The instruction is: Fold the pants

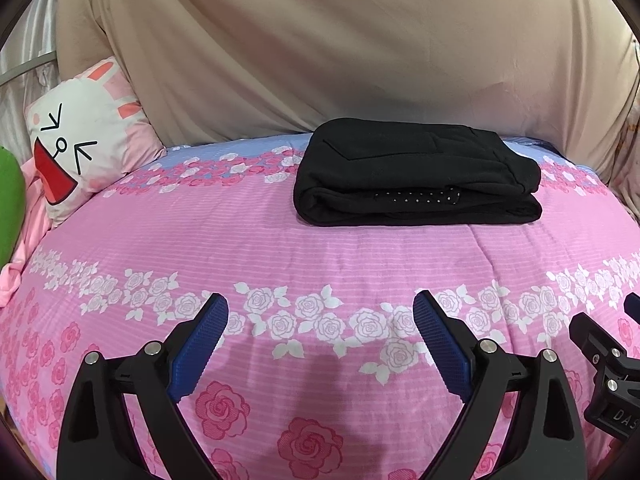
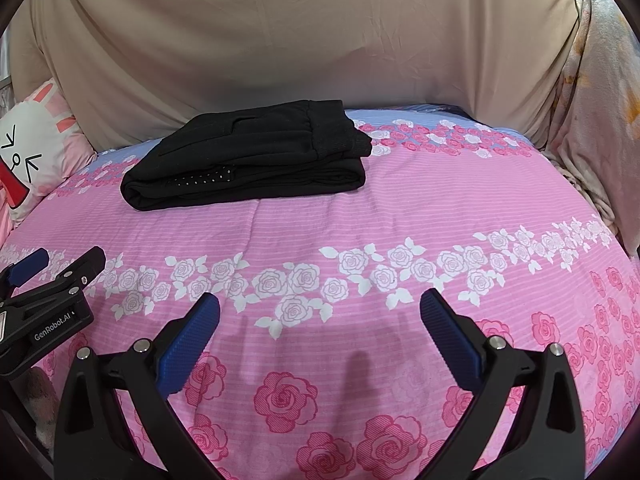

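Both the left gripper (image 1: pixel 320 312) and right gripper (image 2: pixel 320 308) hung spread wide and empty, level and side by side above the pink quilt (image 2: pixel 400 208); the black pants (image 1: pixel 412 172) lay well apart, already folded compactly, so only light edge-squaring seemed needed

Folded pants (image 1: pixel 416 172) lying on the bed (image 1: pixel 248 240), toward its far side, just before the draped sheet (image 1: pixel 320 40) behind. Cartoon pillow (image 1: pixel 86 136) propped at far left, well apart from pants. Left gripper (image 1: pixel 320 312) and right gripper (image 2: pixel 320 308) side by side above the near edge, well short of the pants.
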Demonstrator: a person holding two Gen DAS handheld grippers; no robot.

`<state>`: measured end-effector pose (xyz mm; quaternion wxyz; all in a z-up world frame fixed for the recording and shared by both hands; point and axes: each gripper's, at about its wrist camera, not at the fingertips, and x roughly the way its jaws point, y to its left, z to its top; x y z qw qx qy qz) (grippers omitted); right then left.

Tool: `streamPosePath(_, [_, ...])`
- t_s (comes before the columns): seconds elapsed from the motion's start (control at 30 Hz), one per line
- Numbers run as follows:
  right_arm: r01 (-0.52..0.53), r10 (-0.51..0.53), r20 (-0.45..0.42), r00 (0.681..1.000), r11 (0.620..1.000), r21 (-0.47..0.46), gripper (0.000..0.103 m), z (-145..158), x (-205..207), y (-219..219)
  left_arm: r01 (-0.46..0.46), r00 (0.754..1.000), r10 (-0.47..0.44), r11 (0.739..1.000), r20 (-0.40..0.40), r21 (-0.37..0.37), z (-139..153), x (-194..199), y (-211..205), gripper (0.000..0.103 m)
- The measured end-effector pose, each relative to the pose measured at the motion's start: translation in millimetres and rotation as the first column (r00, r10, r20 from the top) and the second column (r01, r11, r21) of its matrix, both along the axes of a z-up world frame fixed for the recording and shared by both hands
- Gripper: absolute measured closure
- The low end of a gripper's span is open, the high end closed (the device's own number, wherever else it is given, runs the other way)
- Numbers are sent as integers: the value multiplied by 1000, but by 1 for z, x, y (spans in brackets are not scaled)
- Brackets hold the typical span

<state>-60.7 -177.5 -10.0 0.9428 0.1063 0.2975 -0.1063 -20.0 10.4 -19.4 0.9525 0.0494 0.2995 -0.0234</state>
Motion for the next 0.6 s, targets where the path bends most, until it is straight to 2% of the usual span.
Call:
streamPosePath(0.4, [-1,1,0,1000,1000,1,5,-1,0,0,19,1000,-19,1000,2,4,-1,1,-1,11])
streamPosePath(0.6, [-2,2,1,1000,1000,1,5,-1,0,-1,0,1000,0,1000,9,18,-1,0,-3,11])
